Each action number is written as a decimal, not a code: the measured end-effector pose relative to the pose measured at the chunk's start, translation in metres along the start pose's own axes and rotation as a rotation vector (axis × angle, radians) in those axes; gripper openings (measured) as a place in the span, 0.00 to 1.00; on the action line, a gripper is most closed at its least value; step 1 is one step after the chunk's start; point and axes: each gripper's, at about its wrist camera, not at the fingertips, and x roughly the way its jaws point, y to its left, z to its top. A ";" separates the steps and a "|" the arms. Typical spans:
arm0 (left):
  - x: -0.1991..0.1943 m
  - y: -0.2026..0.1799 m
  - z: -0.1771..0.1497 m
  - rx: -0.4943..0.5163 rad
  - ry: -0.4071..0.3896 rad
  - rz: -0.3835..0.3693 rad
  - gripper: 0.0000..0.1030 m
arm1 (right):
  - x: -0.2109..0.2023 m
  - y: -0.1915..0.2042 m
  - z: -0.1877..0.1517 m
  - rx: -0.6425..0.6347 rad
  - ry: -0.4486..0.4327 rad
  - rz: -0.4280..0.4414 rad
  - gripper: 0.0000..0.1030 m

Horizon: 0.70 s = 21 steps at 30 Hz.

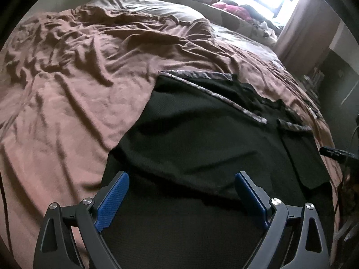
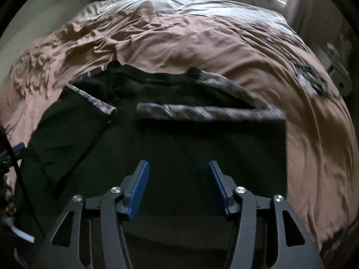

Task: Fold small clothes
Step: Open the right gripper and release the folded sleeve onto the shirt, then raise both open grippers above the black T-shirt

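Note:
A black garment (image 1: pixel 202 134) with patterned grey trim lies spread on the near part of a bed, its two sides laid in toward the middle. In the right wrist view the same garment (image 2: pixel 202 139) shows a trimmed edge (image 2: pixel 202 111) lying across it. My left gripper (image 1: pixel 181 177) hovers over the garment's near left part, open, nothing between its blue pads. My right gripper (image 2: pixel 178 165) is above the garment's near middle, also open and empty. At the right edge of the left wrist view a dark tip of the other gripper (image 1: pixel 334 153) pokes in.
A rumpled brown bedspread (image 1: pixel 78 78) covers the bed around the garment. A lit window sill with soft toys and pink cloth (image 1: pixel 233 6) runs behind the bed. A curtain (image 1: pixel 303 27) hangs at the far right, and the bed's right edge (image 2: pixel 332 157) drops off.

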 end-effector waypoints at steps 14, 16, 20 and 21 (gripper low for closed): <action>-0.077 -0.021 -0.033 0.043 -0.003 -0.036 1.00 | -0.137 -0.020 -0.084 0.078 -0.040 -0.104 0.97; -0.095 -0.024 -0.036 0.036 -0.022 -0.043 1.00 | -0.153 -0.017 -0.095 0.078 -0.047 -0.127 0.98; -0.127 -0.026 -0.042 0.033 -0.047 -0.058 1.00 | -0.188 -0.015 -0.117 0.097 -0.060 -0.108 0.98; -0.137 -0.026 -0.045 0.037 -0.051 -0.062 1.00 | -0.197 -0.015 -0.124 0.105 -0.065 -0.104 0.98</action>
